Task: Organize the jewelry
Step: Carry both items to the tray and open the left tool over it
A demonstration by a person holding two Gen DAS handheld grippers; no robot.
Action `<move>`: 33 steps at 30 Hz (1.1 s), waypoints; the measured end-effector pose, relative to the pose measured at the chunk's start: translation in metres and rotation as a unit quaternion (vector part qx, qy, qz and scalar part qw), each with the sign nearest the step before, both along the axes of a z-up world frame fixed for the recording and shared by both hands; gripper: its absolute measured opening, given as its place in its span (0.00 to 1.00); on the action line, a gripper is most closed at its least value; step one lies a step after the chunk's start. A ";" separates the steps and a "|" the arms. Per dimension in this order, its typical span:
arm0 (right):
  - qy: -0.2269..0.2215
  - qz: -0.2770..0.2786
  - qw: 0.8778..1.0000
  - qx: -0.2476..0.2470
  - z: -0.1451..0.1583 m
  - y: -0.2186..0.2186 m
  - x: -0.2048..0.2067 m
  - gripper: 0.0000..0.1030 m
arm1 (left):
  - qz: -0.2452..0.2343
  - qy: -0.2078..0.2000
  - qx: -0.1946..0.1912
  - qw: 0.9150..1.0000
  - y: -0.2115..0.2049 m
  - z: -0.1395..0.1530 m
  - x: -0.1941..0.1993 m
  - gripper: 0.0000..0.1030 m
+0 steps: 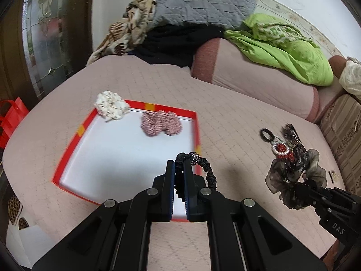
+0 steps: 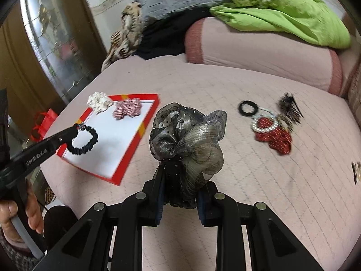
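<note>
Left gripper (image 1: 179, 169) clenched on black beaded scrunchie (image 1: 208, 172) (above red-rimmed tray (image 1: 194, 131)); right gripper (image 2: 180, 180) grasping grey organza scrunchie (image 2: 187, 135).

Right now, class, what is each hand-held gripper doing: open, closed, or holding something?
Left hand-held gripper: closed on the black hair tie.
Right hand-held gripper: closed on the grey organza scrunchie.

We count five scrunchies (image 2: 187, 133): two in jaws, two beyond in the one tray (image 2: 135, 131) (red-rimmed), one red (image 2: 274, 136) right.
</note>
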State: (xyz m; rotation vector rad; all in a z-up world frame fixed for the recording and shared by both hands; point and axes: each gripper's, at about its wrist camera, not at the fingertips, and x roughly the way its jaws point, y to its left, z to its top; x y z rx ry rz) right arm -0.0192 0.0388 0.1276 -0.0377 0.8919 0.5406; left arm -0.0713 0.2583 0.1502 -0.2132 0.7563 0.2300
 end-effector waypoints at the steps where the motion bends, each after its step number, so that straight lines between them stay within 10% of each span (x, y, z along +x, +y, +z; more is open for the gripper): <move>1: -0.002 0.007 1.000 -0.005 0.001 0.009 0.000 0.25 | 0.002 0.001 0.004 1.000 0.005 0.000 0.001 0.07; 10: -0.005 0.050 0.997 -0.062 0.002 0.100 0.012 0.25 | 0.016 0.026 0.061 0.998 0.057 -0.006 0.020 0.07; 33: 0.043 0.073 0.991 -0.103 -0.063 0.226 0.056 0.25 | 0.026 0.109 0.053 0.992 0.163 -0.065 0.087 0.07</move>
